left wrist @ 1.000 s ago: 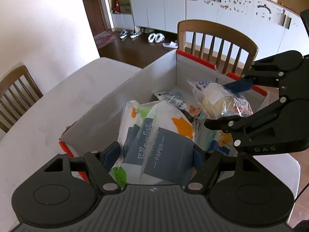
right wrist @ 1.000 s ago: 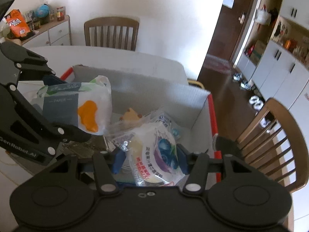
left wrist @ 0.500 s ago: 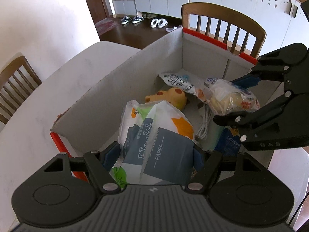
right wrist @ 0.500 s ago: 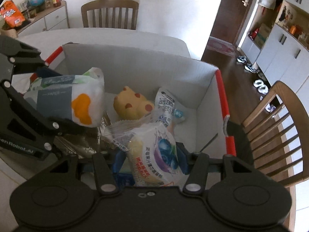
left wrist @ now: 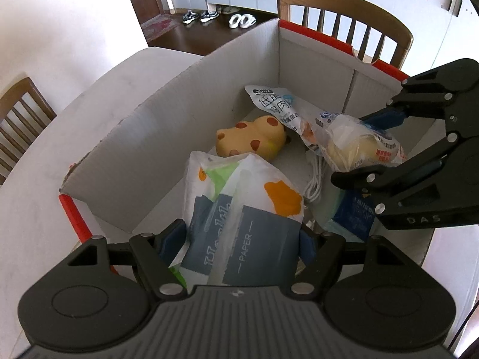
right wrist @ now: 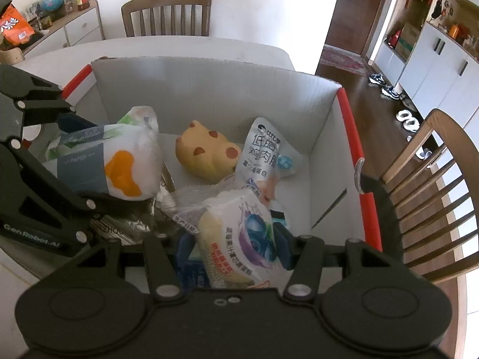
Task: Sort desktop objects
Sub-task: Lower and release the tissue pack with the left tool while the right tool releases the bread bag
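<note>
My left gripper (left wrist: 242, 239) is shut on a white and grey tissue pack (left wrist: 242, 209) with orange and green patches, held over the near end of a white cardboard box (left wrist: 167, 137) with red edges. From the right wrist view the same tissue pack (right wrist: 113, 161) hangs at the left, in the left gripper (right wrist: 74, 161). My right gripper (right wrist: 236, 248) is shut on a bagged bread snack (right wrist: 239, 236), which shows in the left wrist view as the bagged bread snack (left wrist: 359, 149) above the box's right side. Both packs hang inside the box opening.
On the box floor lie a yellow spotted toy (left wrist: 251, 140), a chicken snack pouch (left wrist: 278, 104), a white cable (left wrist: 314, 179) and a blue packet (left wrist: 353, 212). The box stands on a white table (left wrist: 60, 137). Wooden chairs (left wrist: 344, 21) stand around it.
Both grippers have sunk lower over the box and tipped further down with their packs. The box floor with the yellow toy and pouch has come into view.
</note>
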`<state>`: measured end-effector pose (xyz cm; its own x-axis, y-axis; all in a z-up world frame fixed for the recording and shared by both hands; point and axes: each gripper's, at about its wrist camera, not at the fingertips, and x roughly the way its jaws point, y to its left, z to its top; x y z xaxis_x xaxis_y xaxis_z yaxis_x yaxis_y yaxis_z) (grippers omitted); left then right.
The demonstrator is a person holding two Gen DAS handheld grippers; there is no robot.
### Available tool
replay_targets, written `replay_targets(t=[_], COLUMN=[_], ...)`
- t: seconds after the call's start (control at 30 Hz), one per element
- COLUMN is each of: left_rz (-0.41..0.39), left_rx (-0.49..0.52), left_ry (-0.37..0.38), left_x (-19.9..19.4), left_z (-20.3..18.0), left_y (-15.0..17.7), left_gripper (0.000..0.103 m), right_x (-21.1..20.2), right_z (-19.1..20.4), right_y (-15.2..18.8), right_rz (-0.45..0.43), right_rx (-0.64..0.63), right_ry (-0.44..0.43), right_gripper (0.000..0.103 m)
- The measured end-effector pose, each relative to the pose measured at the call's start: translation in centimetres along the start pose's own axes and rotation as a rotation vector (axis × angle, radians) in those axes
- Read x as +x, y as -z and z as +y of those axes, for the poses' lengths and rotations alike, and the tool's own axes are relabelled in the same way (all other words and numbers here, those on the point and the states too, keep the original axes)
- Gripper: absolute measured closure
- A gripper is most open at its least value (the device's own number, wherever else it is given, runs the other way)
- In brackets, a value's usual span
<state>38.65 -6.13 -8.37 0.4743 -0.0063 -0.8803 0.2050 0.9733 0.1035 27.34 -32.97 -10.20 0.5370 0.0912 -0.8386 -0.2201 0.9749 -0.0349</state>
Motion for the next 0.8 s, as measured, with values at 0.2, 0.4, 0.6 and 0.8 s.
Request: replay_targets(t=[0.2, 0.4, 0.6, 0.8], left_rz=[0.018, 0.019, 0.016, -0.001], left_rx=[0.014, 0.010, -0.007, -0.018], left_ry=[0.010, 0.012, 0.014, 0.014], left_x=[0.4, 0.3, -0.2, -1.1], left_z=[-0.3, -0.4, -0.4, -0.4], left_y=[-0.1, -0.1, -0.1, 0.2], left_gripper=[0.028, 0.026, 0.016, 0.016], right_x=[-0.2, -1.0, -2.2, -3.5], right_z=[0.0, -0.2, -0.4, -0.4], right_y=[0.1, 0.2, 0.0, -0.1], right_rz=[0.001, -0.024, -0.045, -0.066], right_rx=[-0.006, 0.007, 0.019, 0.020], right_ry=[-0.003, -0.007, -0.012, -0.021], right_gripper=[0.047, 0.039, 0.038, 0.038])
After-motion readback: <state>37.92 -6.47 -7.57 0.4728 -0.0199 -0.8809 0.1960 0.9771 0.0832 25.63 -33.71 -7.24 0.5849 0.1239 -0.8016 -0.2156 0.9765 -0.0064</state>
